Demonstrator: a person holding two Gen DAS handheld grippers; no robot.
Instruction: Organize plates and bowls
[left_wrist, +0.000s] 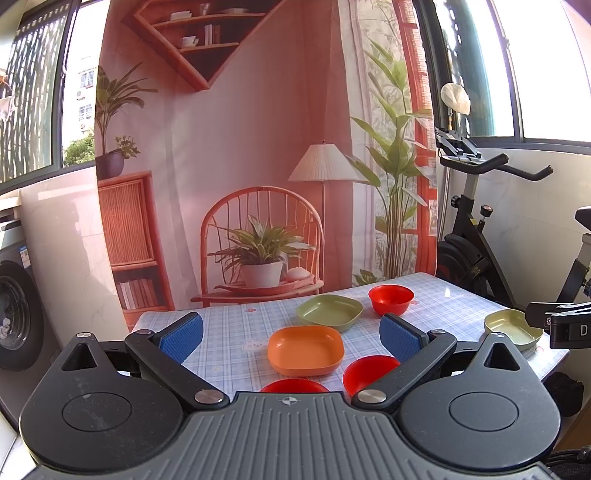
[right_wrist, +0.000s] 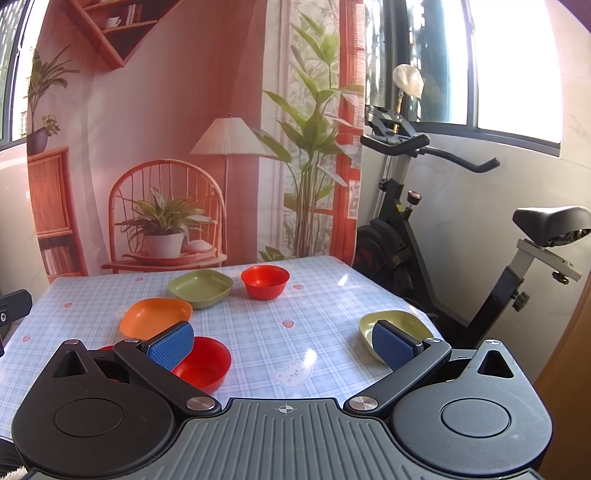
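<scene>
You had a glossy plaid cover on the counter (right_wrist: 303, 317), smooth enough to throw back window glare. The orange plate (left_wrist: 306, 349), both green plates (left_wrist: 330, 312) (right_wrist: 397, 325) and the red bowls (right_wrist: 265, 281) looked like matt, smooth plastic. Your left gripper (left_wrist: 291, 338) and right gripper (right_wrist: 282, 345) had matt black plastic arms, shiny metal pivot pins, and blue pads (right_wrist: 171, 345) with a fine rough dimpled texture. The backdrop (left_wrist: 258, 147) was printed cloth, softly creased.

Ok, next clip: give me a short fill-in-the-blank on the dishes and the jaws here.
1. The plate between the left gripper's jaws is coloured ____.
2. The far bowl beside the green plate is coloured ____.
3. Both grippers' jaws stand ____, holding nothing.
4. The right gripper hovers over a ____ tablecloth.

Missing words: orange; red; open; checked
</scene>
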